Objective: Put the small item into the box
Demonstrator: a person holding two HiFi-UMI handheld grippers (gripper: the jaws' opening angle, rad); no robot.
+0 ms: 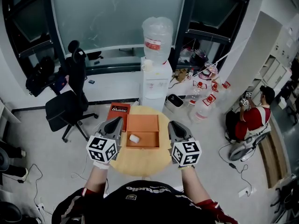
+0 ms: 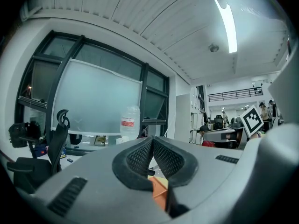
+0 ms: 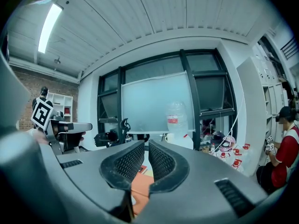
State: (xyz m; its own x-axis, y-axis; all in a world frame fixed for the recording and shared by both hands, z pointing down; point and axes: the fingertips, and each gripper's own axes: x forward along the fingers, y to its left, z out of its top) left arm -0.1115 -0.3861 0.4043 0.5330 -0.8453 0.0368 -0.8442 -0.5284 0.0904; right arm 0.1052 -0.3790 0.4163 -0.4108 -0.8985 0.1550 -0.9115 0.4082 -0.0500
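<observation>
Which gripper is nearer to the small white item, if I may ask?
Left. The left gripper is just left of the white item; the right gripper is past the box's opposite edge, farther away.

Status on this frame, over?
Left hand-held gripper shut, empty. Right hand-held gripper barely open, empty. Small white item lies in orange box. Nothing in the way.

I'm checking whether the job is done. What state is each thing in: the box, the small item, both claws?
box: open, no lid on it, sitting flat on the round table.
small white item: lying inside the box.
left claw: shut, nothing held.
right claw: slightly open with only a narrow gap, nothing held.
</observation>
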